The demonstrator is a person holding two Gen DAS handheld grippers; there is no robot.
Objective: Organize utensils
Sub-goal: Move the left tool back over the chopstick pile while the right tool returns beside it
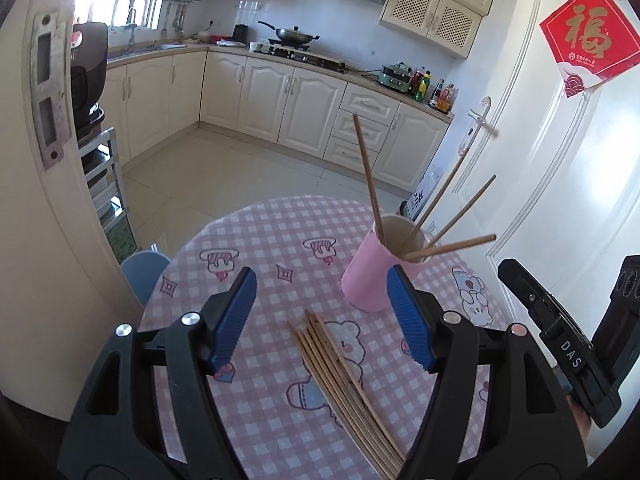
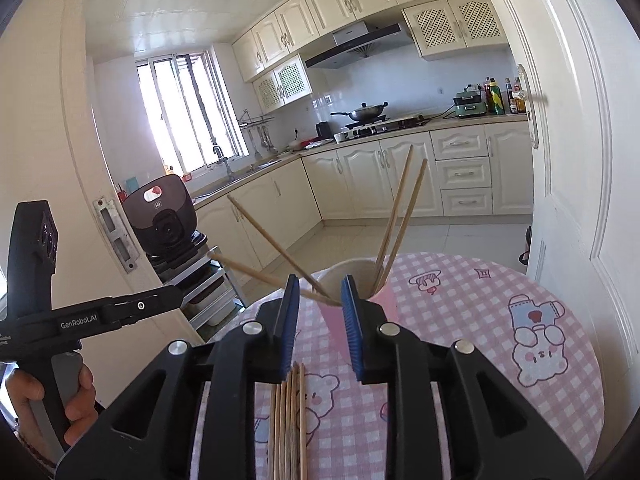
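A pink cup stands on the round table with several wooden chopsticks leaning out of it. A bundle of several loose chopsticks lies flat on the cloth in front of the cup. My left gripper is open and empty, above the bundle. My right gripper is open and empty, just above the loose bundle and close to the cup. The cup's chopsticks splay left and right.
The table has a pink checked cloth with cartoon prints. A white door stands close on the right, a door frame on the left. A blue stool sits by the table's left edge. Kitchen cabinets lie beyond.
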